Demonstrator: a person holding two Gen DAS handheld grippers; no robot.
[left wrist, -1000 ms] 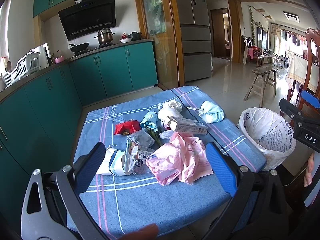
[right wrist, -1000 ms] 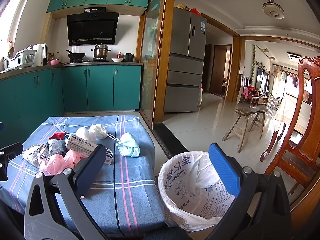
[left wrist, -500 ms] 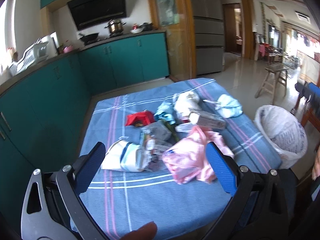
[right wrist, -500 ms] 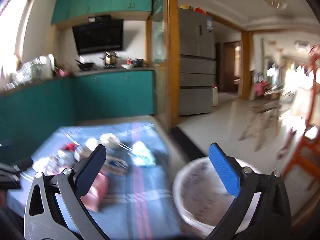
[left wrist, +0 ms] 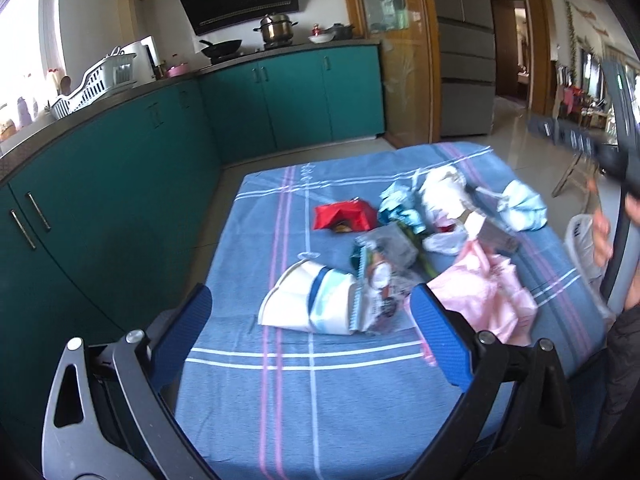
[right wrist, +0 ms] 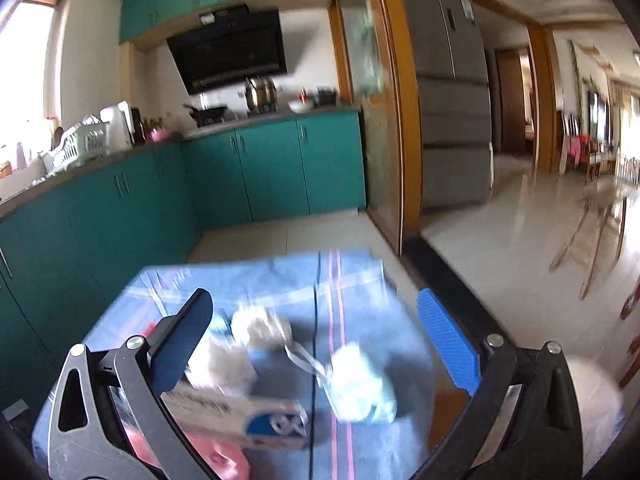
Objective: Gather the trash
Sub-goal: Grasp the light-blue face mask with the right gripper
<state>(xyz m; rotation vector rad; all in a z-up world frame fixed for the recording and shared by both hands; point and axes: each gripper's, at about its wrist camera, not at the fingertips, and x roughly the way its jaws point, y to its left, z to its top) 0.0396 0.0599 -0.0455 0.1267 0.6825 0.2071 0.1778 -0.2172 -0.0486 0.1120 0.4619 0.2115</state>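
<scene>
Bench (left wrist: 248, 392): covered with a blue cloth striped pink and white; carries a loose heap of trash toward its far right half.

Left gripper (left wrist: 312, 332): jaws wide apart, holding nothing; hovers over the near edge of the bench, its blue pads either side of the nearest items without touching them.

Right gripper (right wrist: 316, 340): jaws wide apart, holding nothing; hovers above the right side of the bench. This view is motion-blurred.

Trash, as seen from the left wrist:
- White paper cup with blue band (left wrist: 308, 304), lying on its side, nearest the near edge, mouth toward the left.
- Printed foil wrapper (left wrist: 380, 280), touching the cup's right end.
- Pink plastic bag (left wrist: 492, 292), crumpled, near the right edge, just beside the wrapper.
- Red carton (left wrist: 344, 216), partly opened, toward the middle of the bench, apart from the cup.
- Light blue crumpled wrapper (left wrist: 400, 208), just right of the red carton.
- White crumpled tissue (left wrist: 444, 192), beside the blue wrapper, toward the far right corner.
- Small cardboard box (left wrist: 492, 232), behind the pink bag; in the right wrist view its blue-printed end (right wrist: 276, 424) faces the camera.
- Face mask (left wrist: 520, 204), pale blue, bunched, closest to the right edge; lies between the right gripper's pads in that gripper's view (right wrist: 360, 384).

Bin liner (left wrist: 580, 244): white, off the right edge of the bench, partly hidden by a hand (left wrist: 604, 236).
</scene>
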